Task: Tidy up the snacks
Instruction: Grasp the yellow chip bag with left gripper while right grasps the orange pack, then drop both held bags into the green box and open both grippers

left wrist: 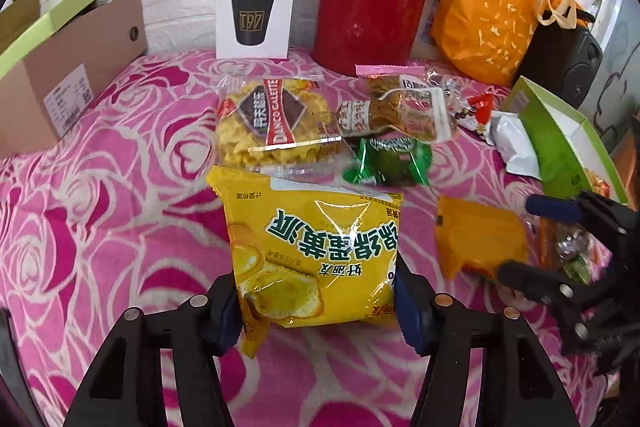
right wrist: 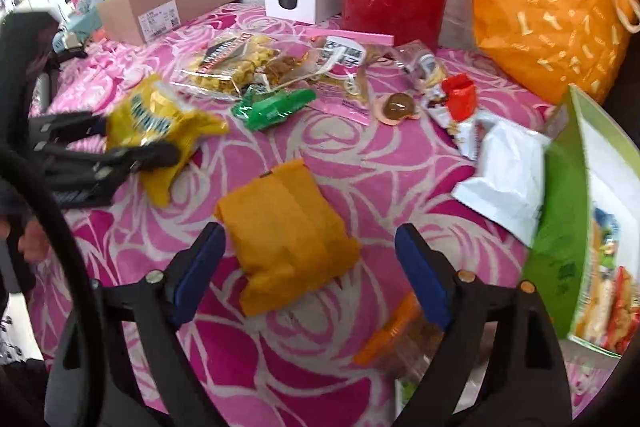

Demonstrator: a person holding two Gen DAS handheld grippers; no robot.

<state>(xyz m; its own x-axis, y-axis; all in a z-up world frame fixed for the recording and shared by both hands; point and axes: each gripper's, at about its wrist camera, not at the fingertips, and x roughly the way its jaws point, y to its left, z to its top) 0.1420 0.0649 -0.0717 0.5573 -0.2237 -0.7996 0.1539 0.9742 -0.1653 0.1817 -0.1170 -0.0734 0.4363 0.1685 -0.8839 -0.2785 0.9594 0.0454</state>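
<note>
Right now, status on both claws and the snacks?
Left claw shut on yellow cake bag. Right claw open over orange packet, not gripping. Green box at right; loose snacks still spread on pink cloth.

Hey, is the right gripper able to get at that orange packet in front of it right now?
Probably yes. The right gripper is open, and the orange packet lies flat on the pink cloth just ahead of its fingers, with nothing on top. The left gripper is off to the side, shut on the yellow bag.
</note>
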